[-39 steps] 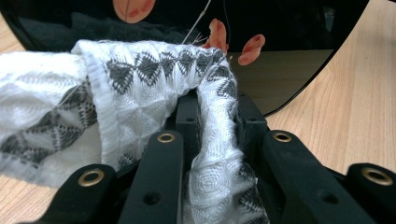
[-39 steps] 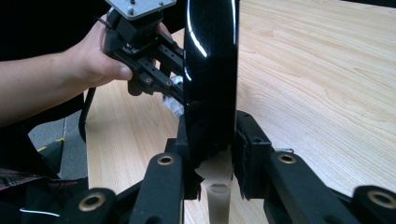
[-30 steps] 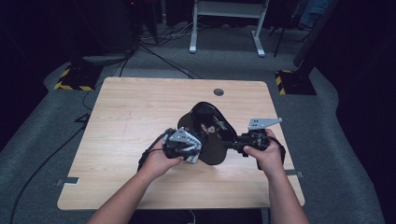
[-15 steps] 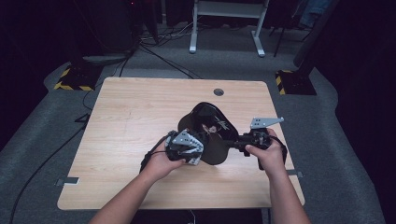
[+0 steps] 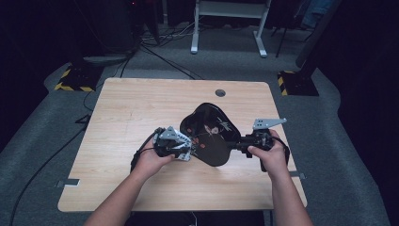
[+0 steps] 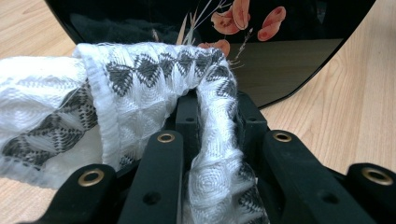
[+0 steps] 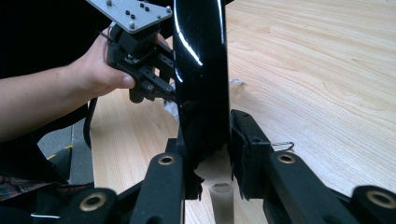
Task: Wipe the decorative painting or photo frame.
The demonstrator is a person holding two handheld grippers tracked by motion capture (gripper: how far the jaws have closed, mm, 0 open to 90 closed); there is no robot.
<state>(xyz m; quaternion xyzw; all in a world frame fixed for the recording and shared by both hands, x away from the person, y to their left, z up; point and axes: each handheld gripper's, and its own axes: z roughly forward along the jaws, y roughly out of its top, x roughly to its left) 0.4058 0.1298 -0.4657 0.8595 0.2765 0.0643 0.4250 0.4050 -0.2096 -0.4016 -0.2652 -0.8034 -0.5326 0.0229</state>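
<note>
A glossy black tray (image 5: 210,132) painted with red flowers is held tilted on edge above the wooden table (image 5: 131,108). My right gripper (image 5: 236,144) is shut on its right rim; in the right gripper view the jaws (image 7: 210,135) clamp the thin black edge of the tray (image 7: 201,56). My left gripper (image 5: 189,149) is shut on a white cloth with a grey diamond pattern (image 6: 140,93), bunched over its jaws (image 6: 215,116). The cloth rests against the tray's lower left face (image 6: 289,28). The left gripper (image 7: 161,88) also appears behind the tray in the right gripper view.
A round cable hole (image 5: 220,92) lies near the table's far edge. Bare wood spreads to the left and behind the tray. White desk legs (image 5: 228,28) and cables lie on the grey floor beyond.
My left gripper with the cloth has slid a little left and down along the tray's face. The right gripper and the tray stay where they were.
</note>
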